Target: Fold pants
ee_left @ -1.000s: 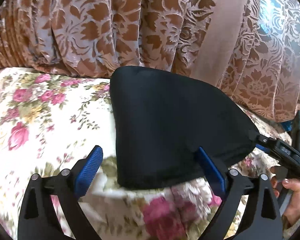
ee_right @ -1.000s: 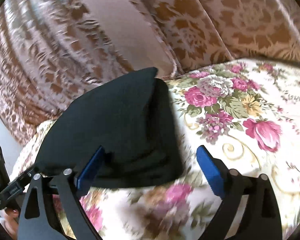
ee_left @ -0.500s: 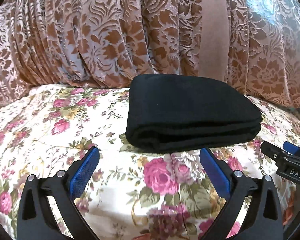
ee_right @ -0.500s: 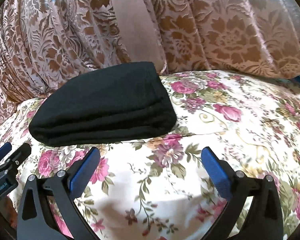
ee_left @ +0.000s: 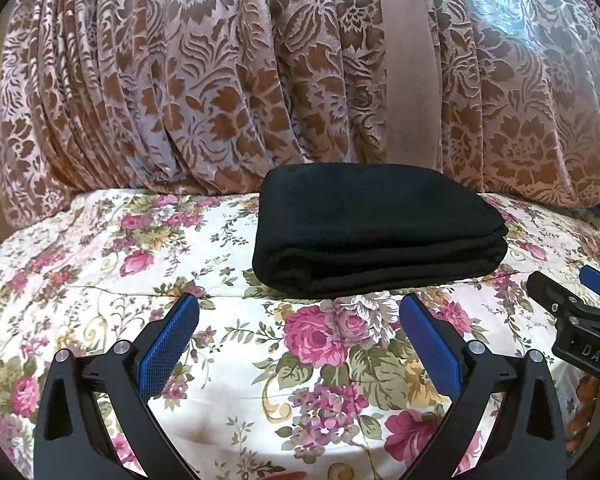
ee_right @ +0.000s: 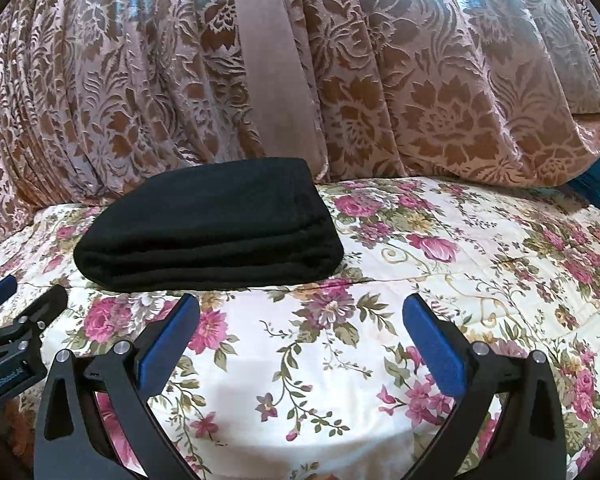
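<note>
Both grippers — left gripper [ee_left: 299,328], right gripper [ee_right: 302,326] — are hanging released, gripping nothing; nudging the folded pants [ee_left: 376,236] now risks spilling its stacked layers.

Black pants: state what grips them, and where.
Nothing. Both tongs, left and right, are open and short of the folded black pants on the floral bedspread.

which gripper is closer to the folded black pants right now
Left, though narrowly. The left gripper sits open directly in front of the folded black pants. The right gripper is open too, offset toward their right end, over the floral sheet.
</note>
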`<state>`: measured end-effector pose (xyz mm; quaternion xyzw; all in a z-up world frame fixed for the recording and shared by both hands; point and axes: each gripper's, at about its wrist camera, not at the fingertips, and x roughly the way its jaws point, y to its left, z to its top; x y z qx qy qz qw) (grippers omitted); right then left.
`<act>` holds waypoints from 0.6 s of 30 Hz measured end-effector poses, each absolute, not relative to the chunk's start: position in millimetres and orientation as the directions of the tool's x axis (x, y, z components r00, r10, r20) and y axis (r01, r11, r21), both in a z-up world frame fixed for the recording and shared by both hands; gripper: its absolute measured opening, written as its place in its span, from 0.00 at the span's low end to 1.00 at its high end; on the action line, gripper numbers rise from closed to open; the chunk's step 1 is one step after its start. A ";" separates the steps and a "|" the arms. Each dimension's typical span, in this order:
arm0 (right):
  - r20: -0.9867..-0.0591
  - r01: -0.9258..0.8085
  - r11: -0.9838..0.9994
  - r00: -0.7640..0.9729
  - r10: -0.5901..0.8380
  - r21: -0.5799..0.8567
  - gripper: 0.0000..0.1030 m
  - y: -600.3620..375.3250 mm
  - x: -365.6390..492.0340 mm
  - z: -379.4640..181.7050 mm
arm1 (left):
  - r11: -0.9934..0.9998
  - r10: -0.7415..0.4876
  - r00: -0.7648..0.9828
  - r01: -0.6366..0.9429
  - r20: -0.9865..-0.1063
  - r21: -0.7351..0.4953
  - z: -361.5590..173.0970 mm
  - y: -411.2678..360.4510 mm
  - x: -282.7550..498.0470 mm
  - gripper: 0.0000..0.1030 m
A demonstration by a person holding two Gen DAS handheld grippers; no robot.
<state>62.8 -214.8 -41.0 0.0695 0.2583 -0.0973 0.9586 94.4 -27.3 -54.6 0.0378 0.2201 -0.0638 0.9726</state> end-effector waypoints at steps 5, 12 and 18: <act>-0.498 0.222 0.973 0.852 -0.161 0.066 0.98 -212.1 61.2 -41.6 | 0.991 -0.108 0.898 0.134 -0.428 0.031 -56.6 -24.2 95.4 0.96; -0.497 0.216 0.975 0.853 -0.161 0.055 0.98 -209.2 60.9 -42.2 | 0.990 -0.115 0.898 0.140 -0.426 0.028 -58.7 -23.7 95.5 0.96; -0.488 0.209 0.976 0.859 -0.156 0.055 0.98 -209.0 59.6 -41.7 | 0.988 -0.110 0.900 0.144 -0.421 0.049 -60.3 -27.8 94.3 0.96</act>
